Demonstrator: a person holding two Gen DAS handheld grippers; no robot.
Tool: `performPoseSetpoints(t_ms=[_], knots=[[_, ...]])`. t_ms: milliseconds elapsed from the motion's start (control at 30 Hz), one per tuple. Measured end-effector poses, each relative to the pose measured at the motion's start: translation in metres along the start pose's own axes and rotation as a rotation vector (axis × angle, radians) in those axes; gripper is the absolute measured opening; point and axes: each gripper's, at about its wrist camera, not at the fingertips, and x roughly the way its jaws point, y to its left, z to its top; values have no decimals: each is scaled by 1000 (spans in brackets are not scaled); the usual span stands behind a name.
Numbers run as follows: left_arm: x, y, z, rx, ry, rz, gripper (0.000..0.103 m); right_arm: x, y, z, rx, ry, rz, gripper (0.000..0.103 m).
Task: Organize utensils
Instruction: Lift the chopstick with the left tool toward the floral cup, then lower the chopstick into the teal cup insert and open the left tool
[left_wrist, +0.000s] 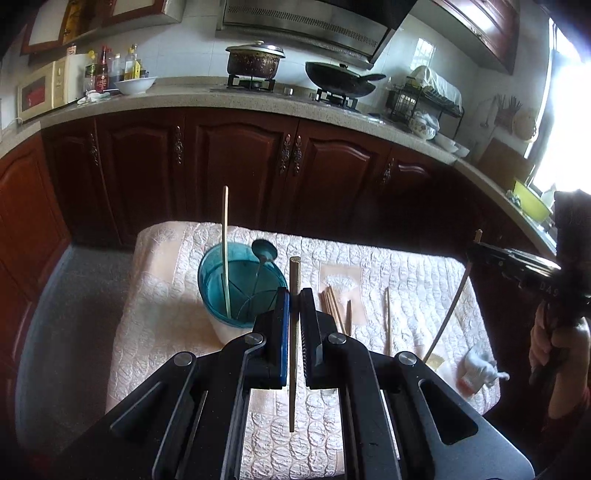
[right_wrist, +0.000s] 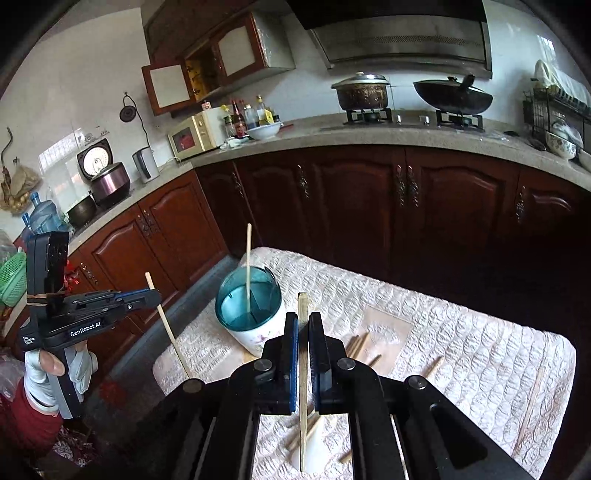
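Both tongs were clamped: the left gripper (left_wrist: 294, 295) pinched one chopstick (left_wrist: 294, 273), the right gripper (right_wrist: 303, 321) another chopstick (right_wrist: 303, 306). The teal holder (left_wrist: 221, 273) on the quilted table (left_wrist: 406, 266) held one chopstick upright and a ladle (left_wrist: 264, 251); loose chopsticks (left_wrist: 332, 302) lay beside it.

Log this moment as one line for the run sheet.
left claw: shut on chopstick | right claw: shut on chopstick | blue holder: holds one chopstick, spoon
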Motion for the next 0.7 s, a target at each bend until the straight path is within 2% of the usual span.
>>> performPoseSetpoints(t_ms=[333,533,700], knots=[[-26,19,53,-17,-133,64,4,22,28,54,-18,-62,46,5],[-14,31,83,-28,-199,131,4,50,49,89,-23,-95,56,5],[13,36,97,0,-213,201,4,83,63,113,-24,-105,68,5]])
